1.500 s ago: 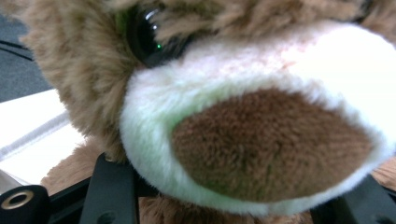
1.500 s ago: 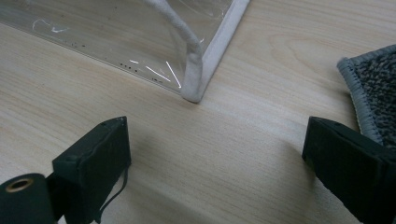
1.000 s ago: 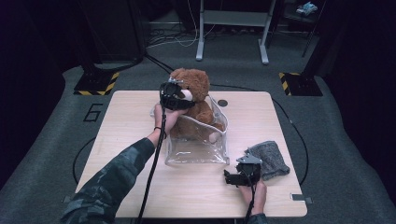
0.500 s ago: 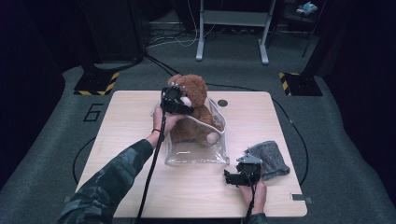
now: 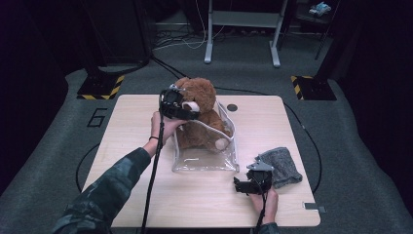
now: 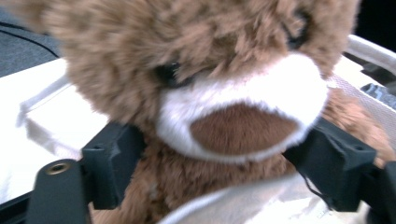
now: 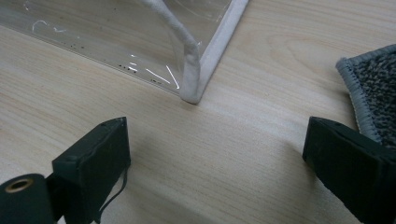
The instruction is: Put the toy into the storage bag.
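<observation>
Holding your left gripper (image 5: 181, 108) at the teddy bear (image 5: 200, 100) near frame centre in the high view, you have its jaws just opened; they flank the bear's neck under the muzzle, seemingly released. The bear sits in the clear zip pouch (image 5: 204, 158). Your right gripper (image 5: 246, 185), lower right, rests gaping beside the grey cloth (image 5: 282, 165).

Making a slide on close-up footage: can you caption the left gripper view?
Teddy bear face-on, sitting in a clear bag, the left tool with its jaws apart on either side of its neck.
</observation>
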Action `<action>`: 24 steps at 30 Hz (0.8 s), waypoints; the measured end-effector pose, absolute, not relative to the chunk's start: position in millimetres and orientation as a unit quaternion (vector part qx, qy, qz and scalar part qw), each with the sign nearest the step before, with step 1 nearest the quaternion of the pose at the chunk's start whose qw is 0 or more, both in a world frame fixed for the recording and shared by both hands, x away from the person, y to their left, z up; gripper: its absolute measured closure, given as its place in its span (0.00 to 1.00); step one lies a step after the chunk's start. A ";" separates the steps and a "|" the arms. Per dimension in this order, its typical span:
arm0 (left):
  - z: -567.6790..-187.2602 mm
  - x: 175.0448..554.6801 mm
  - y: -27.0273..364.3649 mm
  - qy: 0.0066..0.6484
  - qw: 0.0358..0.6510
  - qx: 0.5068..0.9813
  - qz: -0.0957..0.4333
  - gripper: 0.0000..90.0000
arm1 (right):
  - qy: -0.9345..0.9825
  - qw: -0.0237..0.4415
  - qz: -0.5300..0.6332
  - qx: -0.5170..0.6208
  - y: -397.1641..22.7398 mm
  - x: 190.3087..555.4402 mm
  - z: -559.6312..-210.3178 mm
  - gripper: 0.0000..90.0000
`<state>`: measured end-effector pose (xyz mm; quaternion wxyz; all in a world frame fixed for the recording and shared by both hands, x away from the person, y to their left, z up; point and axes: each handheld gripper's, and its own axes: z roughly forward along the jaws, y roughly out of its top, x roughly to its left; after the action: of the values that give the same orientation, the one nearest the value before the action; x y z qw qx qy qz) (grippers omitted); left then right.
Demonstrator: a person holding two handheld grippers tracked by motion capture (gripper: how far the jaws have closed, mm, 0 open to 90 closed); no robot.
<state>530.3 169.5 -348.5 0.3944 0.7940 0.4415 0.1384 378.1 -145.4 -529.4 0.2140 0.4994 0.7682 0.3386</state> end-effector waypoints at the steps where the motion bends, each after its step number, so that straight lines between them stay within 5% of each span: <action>1: -345.4 527.6 173.2 0.441 0.400 0.791 0.139 0.17 | 0.766 0.210 0.340 0.504 -144.6 377.6 -529.5 0.08; 13: -321.9 487.4 233.4 0.433 0.410 0.786 0.164 0.14 | 0.767 0.217 0.337 0.501 -145.3 378.3 -529.6 0.08; 24: -361.0 448.9 287.5 0.456 0.391 0.783 0.166 0.14 | 0.767 0.217 0.337 0.501 -145.3 378.4 -529.6 0.08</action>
<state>448.9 287.5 -361.0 0.3906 0.7826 0.4555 0.1655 378.4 -145.3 -529.6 0.2169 0.5013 0.7670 0.3368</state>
